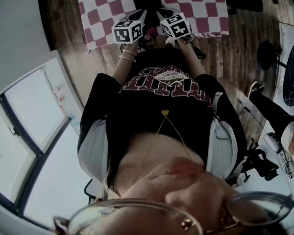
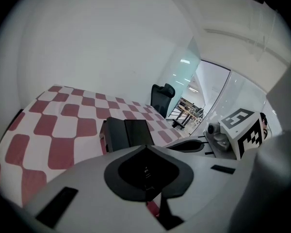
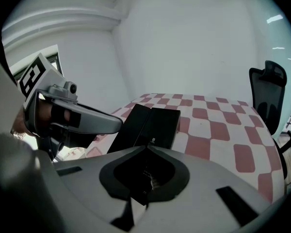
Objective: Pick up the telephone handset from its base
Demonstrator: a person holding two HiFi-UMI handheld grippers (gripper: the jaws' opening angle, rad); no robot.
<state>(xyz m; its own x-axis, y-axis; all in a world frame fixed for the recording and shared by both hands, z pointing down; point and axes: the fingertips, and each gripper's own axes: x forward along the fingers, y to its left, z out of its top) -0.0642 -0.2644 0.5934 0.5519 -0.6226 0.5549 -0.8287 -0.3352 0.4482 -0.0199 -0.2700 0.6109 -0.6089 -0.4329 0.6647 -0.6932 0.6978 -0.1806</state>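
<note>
A black telephone (image 1: 147,1) sits on the red-and-white checked table (image 1: 201,4), in front of both grippers. In the left gripper view the telephone (image 2: 126,134) lies just beyond my left gripper (image 2: 145,148), whose jaws are shut with nothing between them. In the right gripper view the telephone (image 3: 149,124) is likewise just past my right gripper (image 3: 146,148), its jaws closed and empty. The handset seems to rest on the base; I cannot separate the two clearly. In the head view the left gripper (image 1: 143,14) and right gripper (image 1: 159,14) hover side by side near the table's front edge, apart from the phone.
A black office chair (image 3: 267,91) stands beyond the table's far right. A second person's legs (image 1: 269,109) and dark equipment (image 1: 259,163) are on the wooden floor to the right. A window wall runs along the left.
</note>
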